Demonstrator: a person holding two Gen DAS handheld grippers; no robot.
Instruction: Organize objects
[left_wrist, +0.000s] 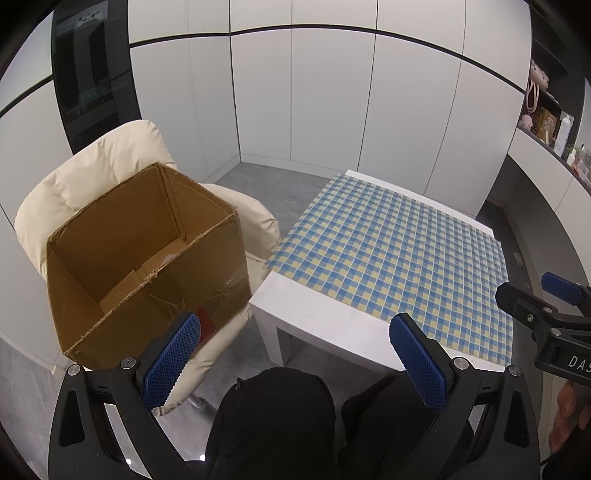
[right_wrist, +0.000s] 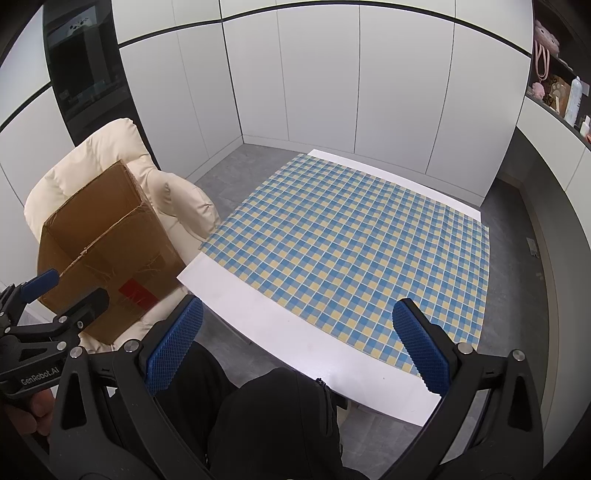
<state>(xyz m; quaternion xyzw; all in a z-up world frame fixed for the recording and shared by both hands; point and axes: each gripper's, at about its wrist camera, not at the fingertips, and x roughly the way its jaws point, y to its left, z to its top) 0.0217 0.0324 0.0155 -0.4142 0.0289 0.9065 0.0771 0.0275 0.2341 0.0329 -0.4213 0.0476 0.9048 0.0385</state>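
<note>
At the bottom of both frames I see my knees (left_wrist: 273, 417) in black trousers, between the blue pads of my tongs. My left tongs (left_wrist: 295, 354) stand wide open and hold nothing. My right tongs (right_wrist: 297, 347) are also wide open and empty. In the left view, the right tongs come in at the right edge of the frame, and my hand (left_wrist: 565, 417) shows under them. In the right view, the left tongs appear at the lower left.

Just past my knees stands a white table (right_wrist: 258, 317) with a blue and yellow checked cloth (right_wrist: 354, 236) spread flat on it. A bare white strip of the table shows on the near side.

At the left of the frame a brown box (left_wrist: 144, 258) stands open on a cream chair (left_wrist: 92, 166), just beside the table's corner. It looks nearly empty; I see only its bottom flaps inside.

Behind, white cabinets (left_wrist: 332, 103) fill the wall. At the upper right, a shelf (right_wrist: 561, 96) carries small items, too small to name.
</note>
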